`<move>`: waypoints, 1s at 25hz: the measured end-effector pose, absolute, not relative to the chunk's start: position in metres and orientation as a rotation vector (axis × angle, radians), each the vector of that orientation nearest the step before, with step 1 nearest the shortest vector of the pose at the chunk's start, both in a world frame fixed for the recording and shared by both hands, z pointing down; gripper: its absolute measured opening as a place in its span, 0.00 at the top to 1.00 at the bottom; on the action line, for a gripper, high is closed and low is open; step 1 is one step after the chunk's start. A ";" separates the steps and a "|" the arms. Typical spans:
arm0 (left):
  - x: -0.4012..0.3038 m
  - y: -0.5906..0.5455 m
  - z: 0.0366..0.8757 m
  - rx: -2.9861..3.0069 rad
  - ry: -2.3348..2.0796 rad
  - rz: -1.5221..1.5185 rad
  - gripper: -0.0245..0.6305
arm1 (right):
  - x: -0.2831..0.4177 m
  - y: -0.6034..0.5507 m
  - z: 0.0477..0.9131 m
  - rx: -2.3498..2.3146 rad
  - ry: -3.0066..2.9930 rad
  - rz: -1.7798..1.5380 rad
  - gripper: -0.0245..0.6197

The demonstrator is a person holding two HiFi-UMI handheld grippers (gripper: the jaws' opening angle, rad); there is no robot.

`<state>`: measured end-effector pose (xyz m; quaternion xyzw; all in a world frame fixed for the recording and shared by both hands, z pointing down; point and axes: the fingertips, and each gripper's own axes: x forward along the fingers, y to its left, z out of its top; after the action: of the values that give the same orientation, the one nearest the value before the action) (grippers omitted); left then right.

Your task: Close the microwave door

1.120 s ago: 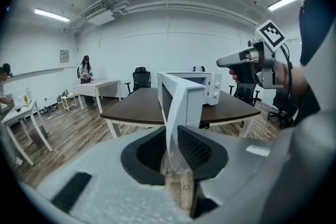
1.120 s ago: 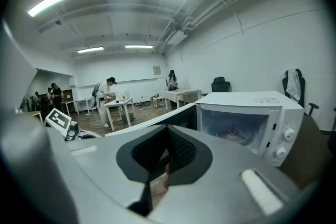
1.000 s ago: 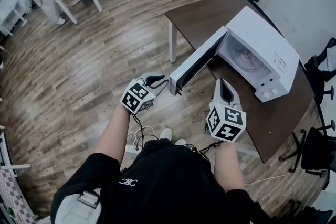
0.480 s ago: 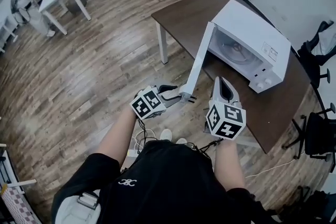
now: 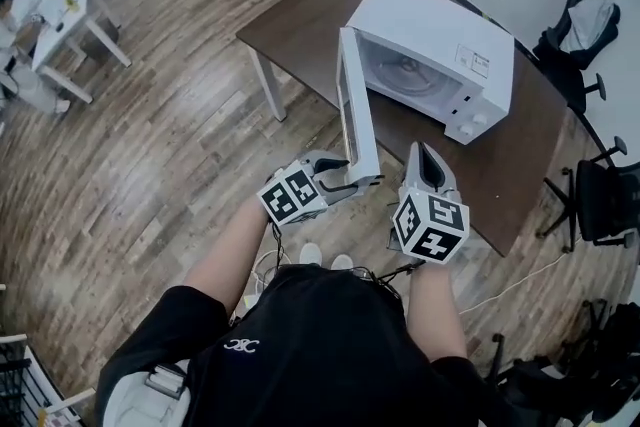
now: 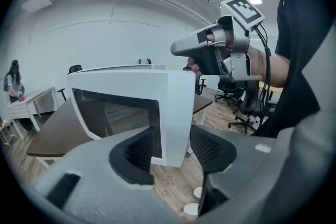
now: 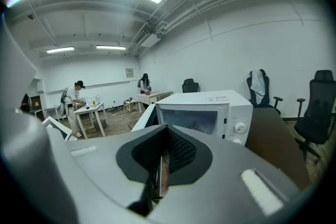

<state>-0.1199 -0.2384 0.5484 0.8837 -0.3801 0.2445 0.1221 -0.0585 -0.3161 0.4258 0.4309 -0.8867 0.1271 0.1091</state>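
Microwave (image 5: 430, 45): white, on the brown table (image 5: 300, 25), cavity facing the person.
Door (image 5: 357, 110): open, about square to the oven front, free edge nearest the person.
Left gripper (image 5: 340, 177): jaws have just been opening and stand wide; the door's free edge lies between them, unclamped.
Right gripper (image 5: 425, 160): jaws together, empty, just right of the door's edge.

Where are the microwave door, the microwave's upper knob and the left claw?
microwave door (image 5: 357, 115), head view, middle of its white panel.
upper knob (image 7: 240, 127), right gripper view, the knob's face.
left claw (image 6: 173, 152), left gripper view, midway between its fingertips, which straddle the door's edge.
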 end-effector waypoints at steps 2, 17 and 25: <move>-0.107 -0.246 0.548 2.598 -1.064 0.712 0.64 | -0.044 -0.321 0.428 1.317 -2.585 0.394 0.95; -0.042 -0.299 0.552 2.676 -0.854 0.695 0.73 | 0.053 -0.334 0.442 1.654 -2.393 0.470 0.95; -0.020 -0.328 0.553 2.687 -0.837 0.704 0.75 | 0.085 -0.333 0.448 1.771 -2.311 0.498 0.95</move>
<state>-0.0204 -0.3278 0.5533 0.9196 -0.2864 0.2409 0.1197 0.0847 -0.3328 0.4479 0.5969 -0.7789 0.1678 0.0935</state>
